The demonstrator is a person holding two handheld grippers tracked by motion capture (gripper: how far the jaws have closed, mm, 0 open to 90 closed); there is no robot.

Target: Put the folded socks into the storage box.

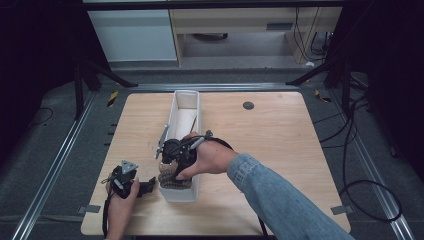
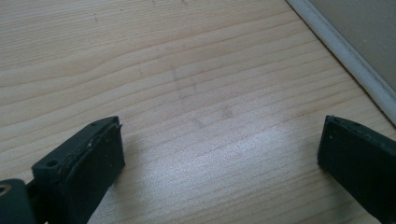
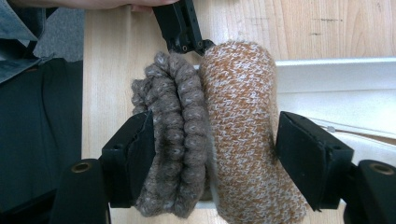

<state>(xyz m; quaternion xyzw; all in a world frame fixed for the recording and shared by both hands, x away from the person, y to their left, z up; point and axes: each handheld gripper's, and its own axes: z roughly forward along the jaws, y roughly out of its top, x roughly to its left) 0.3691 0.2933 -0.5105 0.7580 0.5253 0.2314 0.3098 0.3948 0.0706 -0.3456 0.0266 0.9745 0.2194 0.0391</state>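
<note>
Right gripper (image 3: 212,154): jaws around grey (image 3: 170,135) and orange knitted rolls (image 3: 240,130) in white bin's (image 1: 176,195) near end.
Left gripper (image 2: 219,154): released, jaws apart over wooden table (image 2: 187,70).

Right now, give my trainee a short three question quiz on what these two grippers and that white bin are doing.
1. True or false: the left gripper has its jaws apart over bare table.
2. What sits between the right gripper's jaws? A) a metal spoon B) two rolled knit items C) nothing
3. Fill in: the right gripper works at the near end of the white ____.

Key: 1 true; 2 B; 3 bin.
</note>
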